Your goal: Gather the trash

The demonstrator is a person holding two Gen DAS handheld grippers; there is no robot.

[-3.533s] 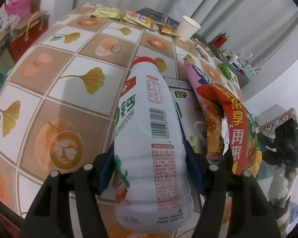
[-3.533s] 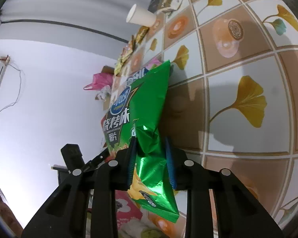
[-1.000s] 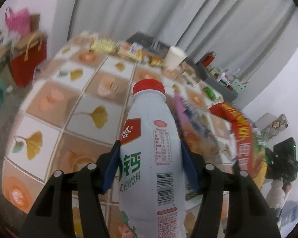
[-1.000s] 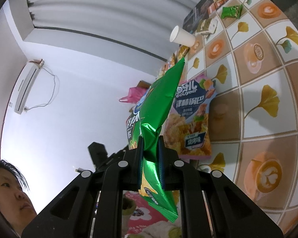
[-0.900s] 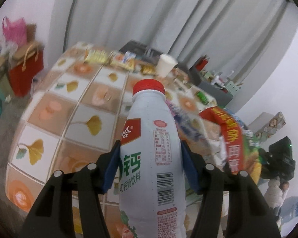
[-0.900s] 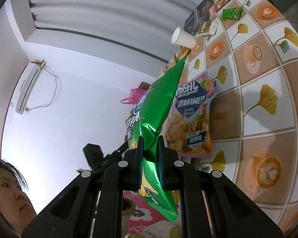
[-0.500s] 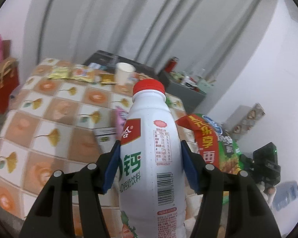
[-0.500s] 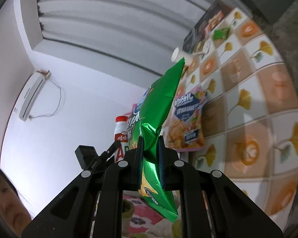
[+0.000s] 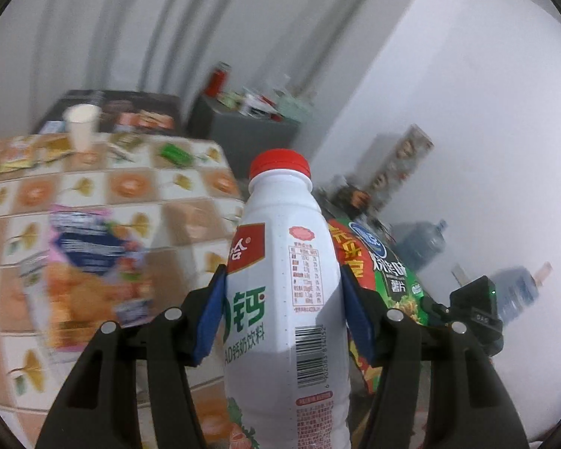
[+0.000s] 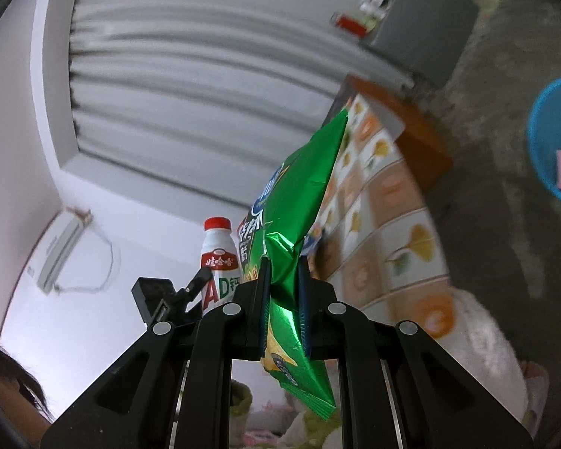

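The left gripper [image 9: 282, 310] clamps a white plastic milk-drink bottle with a red cap [image 9: 284, 280], held upright above the near edge of the tiled-pattern tabletop [image 9: 190, 202]. The right gripper [image 10: 283, 292] pinches a crinkled green foil snack bag [image 10: 299, 202] to the bottle's right. A pink snack packet [image 9: 93, 262] lies on the tabletop, and a blue plastic bin [image 10: 549, 142] stands on the floor.

I see a white bottle [image 9: 284, 299] with a red cap, green lettering and a black barcode, gripped between blue pads [image 9: 209, 321]. Right of it, a shiny green chip bag [image 10: 295, 224] with a red-and-yellow edge. The table [image 9: 190, 217] wears brown-and-white tiles with yellow ginkgo leaves. Far right, a blue bin [image 10: 542, 142].
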